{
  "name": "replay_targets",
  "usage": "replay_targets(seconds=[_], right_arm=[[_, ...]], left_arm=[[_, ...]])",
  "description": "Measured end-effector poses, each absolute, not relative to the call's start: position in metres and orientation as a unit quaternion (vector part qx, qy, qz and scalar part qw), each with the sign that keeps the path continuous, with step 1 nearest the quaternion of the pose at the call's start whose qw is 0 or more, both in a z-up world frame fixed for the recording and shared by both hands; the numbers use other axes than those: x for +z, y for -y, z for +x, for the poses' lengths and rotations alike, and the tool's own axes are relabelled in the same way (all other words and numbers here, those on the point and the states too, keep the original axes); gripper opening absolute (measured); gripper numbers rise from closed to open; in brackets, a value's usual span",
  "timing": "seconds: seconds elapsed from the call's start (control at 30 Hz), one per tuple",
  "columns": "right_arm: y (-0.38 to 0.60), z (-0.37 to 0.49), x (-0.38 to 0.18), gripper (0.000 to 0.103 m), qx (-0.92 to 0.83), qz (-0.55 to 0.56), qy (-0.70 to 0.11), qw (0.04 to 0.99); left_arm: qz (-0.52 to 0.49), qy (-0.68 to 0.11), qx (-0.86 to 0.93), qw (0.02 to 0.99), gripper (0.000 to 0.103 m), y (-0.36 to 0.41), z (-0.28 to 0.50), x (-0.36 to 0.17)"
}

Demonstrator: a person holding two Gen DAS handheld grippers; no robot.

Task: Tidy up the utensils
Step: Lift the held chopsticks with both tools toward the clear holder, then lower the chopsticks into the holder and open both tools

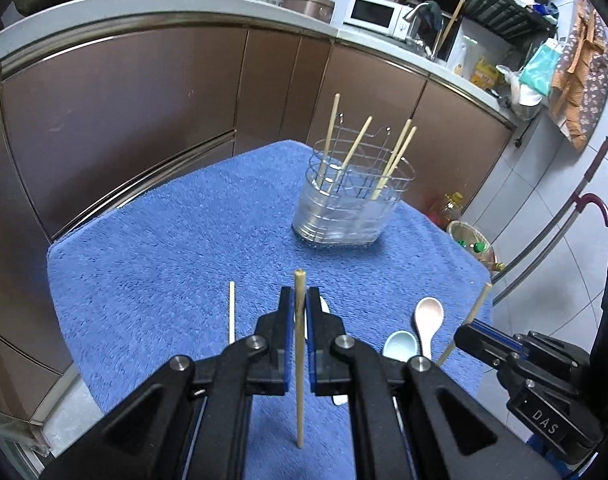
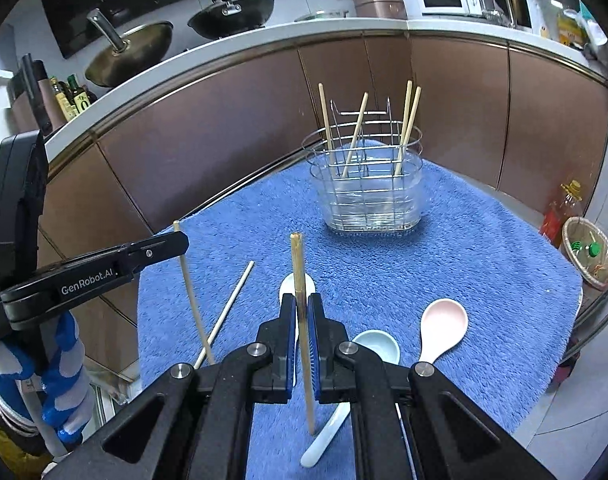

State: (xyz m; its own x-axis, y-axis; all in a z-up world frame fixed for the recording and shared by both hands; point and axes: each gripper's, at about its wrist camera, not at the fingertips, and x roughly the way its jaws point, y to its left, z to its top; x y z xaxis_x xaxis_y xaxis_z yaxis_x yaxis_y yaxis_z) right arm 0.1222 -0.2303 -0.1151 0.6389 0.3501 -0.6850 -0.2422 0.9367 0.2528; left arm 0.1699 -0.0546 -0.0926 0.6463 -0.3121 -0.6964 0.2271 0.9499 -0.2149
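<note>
A wire utensil holder (image 1: 345, 196) (image 2: 365, 184) stands on the blue towel (image 1: 164, 240) (image 2: 463, 264) with several chopsticks in it. My left gripper (image 1: 300, 300) is shut on an upright chopstick (image 1: 300, 360) above the towel's near edge. My right gripper (image 2: 301, 306) is shut on another upright chopstick (image 2: 302, 320). The right gripper shows at the right of the left wrist view (image 1: 469, 332); the left one shows at the left of the right wrist view (image 2: 182, 242). On the towel lie a loose chopstick (image 1: 232, 312) (image 2: 228, 312), a pink spoon (image 1: 427, 320) (image 2: 439, 328), a pale blue spoon (image 1: 399, 345) (image 2: 377, 346) and a white spoon (image 2: 323, 436).
Brown cabinet doors (image 1: 144, 120) (image 2: 224, 120) curve behind the towel under a white counter with woks (image 2: 132, 48) and a microwave (image 1: 373, 14). A basket with bottles (image 2: 589, 252) and an oil bottle (image 2: 563, 208) stand on the floor at the right.
</note>
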Motion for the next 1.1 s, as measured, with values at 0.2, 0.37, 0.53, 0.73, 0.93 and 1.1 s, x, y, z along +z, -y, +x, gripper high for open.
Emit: replay_targets(seconds=[0.2,0.37,0.53,0.73,0.93,1.1], right_arm=[[0.235,0.103,-0.104,0.006,0.164,0.072,-0.371,0.911],[0.238,0.09,-0.095,0.006,0.163,0.075,-0.356,0.917],[0.246,0.082,-0.088,0.006,0.17,0.088,-0.34,0.921],[0.259,0.083,-0.081,0.006,0.171,0.1,-0.324,0.925],[0.272,0.098,-0.062,0.006,0.172,0.099,-0.304,0.932],[0.281,0.115,-0.039,0.006,0.172,0.099,-0.28,0.939]], left_arm=[[-0.053,-0.375,-0.152,0.913,0.005,0.057,0.154,-0.081],[-0.052,-0.363,-0.151,0.918,0.005,0.054,0.145,-0.073],[-0.056,-0.356,-0.15,0.921,0.005,0.049,0.14,-0.069],[-0.065,-0.355,-0.155,0.92,0.005,0.048,0.149,-0.064],[-0.076,-0.335,-0.164,0.925,0.005,0.051,0.17,-0.037],[-0.088,-0.306,-0.171,0.933,0.005,0.057,0.197,-0.003]])
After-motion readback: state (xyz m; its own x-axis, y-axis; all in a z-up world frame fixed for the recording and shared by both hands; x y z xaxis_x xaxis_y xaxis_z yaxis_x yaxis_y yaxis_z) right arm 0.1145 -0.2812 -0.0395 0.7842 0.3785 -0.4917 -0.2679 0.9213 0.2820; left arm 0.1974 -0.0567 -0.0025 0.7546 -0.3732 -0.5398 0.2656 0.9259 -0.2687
